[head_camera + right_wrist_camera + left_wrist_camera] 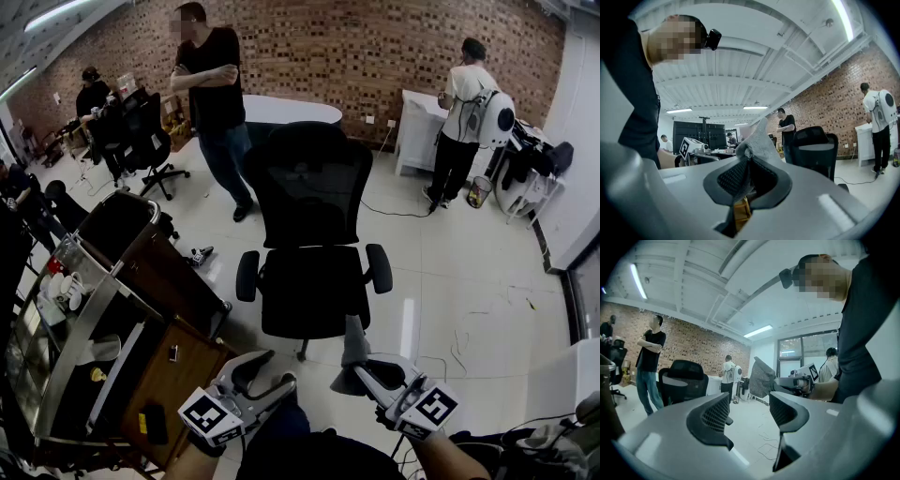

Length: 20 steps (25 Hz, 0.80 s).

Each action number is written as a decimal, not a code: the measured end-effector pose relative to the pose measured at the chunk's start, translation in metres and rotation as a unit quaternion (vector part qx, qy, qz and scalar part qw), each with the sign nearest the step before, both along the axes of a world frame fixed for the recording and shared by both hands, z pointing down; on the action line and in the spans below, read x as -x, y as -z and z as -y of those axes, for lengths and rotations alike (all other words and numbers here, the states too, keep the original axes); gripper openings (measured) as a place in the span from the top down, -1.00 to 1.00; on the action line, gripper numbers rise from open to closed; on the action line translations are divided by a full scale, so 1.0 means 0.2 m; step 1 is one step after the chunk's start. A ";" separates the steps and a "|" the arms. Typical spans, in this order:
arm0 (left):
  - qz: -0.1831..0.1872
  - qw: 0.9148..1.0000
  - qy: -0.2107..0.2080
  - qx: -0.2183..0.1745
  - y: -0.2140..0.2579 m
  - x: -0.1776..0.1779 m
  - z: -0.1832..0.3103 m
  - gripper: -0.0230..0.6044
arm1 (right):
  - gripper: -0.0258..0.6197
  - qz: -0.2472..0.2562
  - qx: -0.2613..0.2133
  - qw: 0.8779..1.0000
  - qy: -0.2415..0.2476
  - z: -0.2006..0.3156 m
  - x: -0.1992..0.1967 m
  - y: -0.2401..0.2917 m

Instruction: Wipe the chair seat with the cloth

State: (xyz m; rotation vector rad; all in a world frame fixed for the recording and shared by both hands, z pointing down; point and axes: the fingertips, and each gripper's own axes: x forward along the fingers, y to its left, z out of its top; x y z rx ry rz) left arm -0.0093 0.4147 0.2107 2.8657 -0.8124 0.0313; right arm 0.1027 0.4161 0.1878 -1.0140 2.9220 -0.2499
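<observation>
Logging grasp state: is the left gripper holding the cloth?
No, the left gripper is open and empty; the cloth is pinched in the right gripper.

The head view looks steeply down from in front of the chair, near enough that the left claw and the right claw sit at its bottom edge. The left gripper view rides low before the chair and faces up and across. In it the chair is at the left and the right claw's cloth is mid-frame. The right gripper view, equally low, faces up and across the other way, with the chair at its right. All three share the chair, the brick wall beyond it, and the standing person in black.
</observation>
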 end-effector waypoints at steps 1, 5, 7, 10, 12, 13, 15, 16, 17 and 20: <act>-0.002 1.000 0.001 0.001 0.00 0.02 0.06 0.01 | 0.85 -0.002 -0.001 1.000 0.000 0.06 0.02 -0.01; -0.010 1.000 -0.003 0.000 -0.04 0.08 0.33 0.01 | 0.84 -0.009 0.001 1.000 0.005 0.31 0.12 -0.04; -0.012 1.000 -0.010 -0.001 -0.07 0.12 0.49 0.01 | 0.85 -0.014 0.002 1.000 0.000 0.47 0.16 -0.05; -0.016 1.000 -0.018 0.004 -0.09 0.18 0.78 0.01 | 0.85 -0.019 0.006 1.000 -0.010 0.75 0.22 -0.06; -0.026 0.999 -0.024 0.017 -0.08 0.22 0.96 0.01 | 0.85 -0.025 0.017 0.999 -0.016 0.92 0.27 -0.08; -0.031 0.999 -0.029 0.025 -0.08 0.23 1.05 0.01 | 0.85 -0.030 0.023 0.999 -0.018 1.00 0.29 -0.10; -0.032 0.998 -0.039 0.034 -0.09 0.25 1.20 0.00 | 0.84 -0.039 0.031 0.999 -0.022 1.14 0.33 -0.12; -0.028 0.998 -0.044 0.037 -0.11 0.25 1.25 0.00 | 0.84 -0.041 0.033 0.998 -0.025 1.20 0.34 -0.12; -0.024 0.998 -0.047 0.039 -0.12 0.25 1.31 -0.01 | 0.84 -0.042 0.036 0.998 -0.028 1.26 0.35 -0.13; -0.021 0.997 -0.049 0.051 -0.18 0.27 1.47 -0.02 | 0.84 -0.045 0.049 0.997 -0.033 1.42 0.38 -0.17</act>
